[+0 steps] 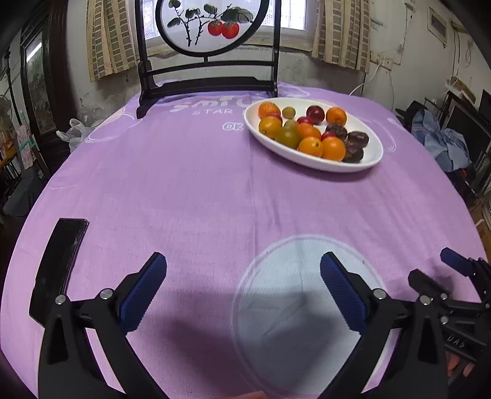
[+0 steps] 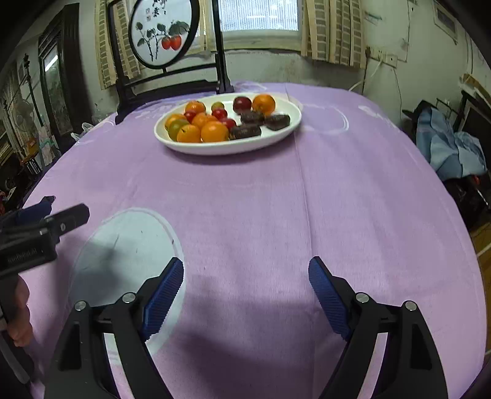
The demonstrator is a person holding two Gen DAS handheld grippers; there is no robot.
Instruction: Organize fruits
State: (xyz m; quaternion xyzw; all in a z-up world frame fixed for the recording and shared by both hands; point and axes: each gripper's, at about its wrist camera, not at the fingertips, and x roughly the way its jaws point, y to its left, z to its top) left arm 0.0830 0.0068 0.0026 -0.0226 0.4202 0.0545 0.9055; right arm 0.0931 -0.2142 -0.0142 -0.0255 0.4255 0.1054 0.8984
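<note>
Holding nothing, left gripper and right gripper both gape wide over the purple tablecloth — white oval plate of fruit well ahead, long axis crosswise; right gripper seems nearer.

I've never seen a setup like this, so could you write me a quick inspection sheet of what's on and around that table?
Surface: round table under a purple cloth with pale circle prints.
Job's things: white oval plate piled with oranges, red plums, greenish fruit and dark wrinkled fruit. No fruit lies on the cloth.
Clutter: black phone near the table's left edge.
Grippers: left gripper and right gripper both have their fingers spread wide with nothing between them, low over the near cloth.
Cables: white cord hanging from a wall socket.
Surroundings: dark frame with a round painted panel, curtained window, blue clothes piled at right.
</note>
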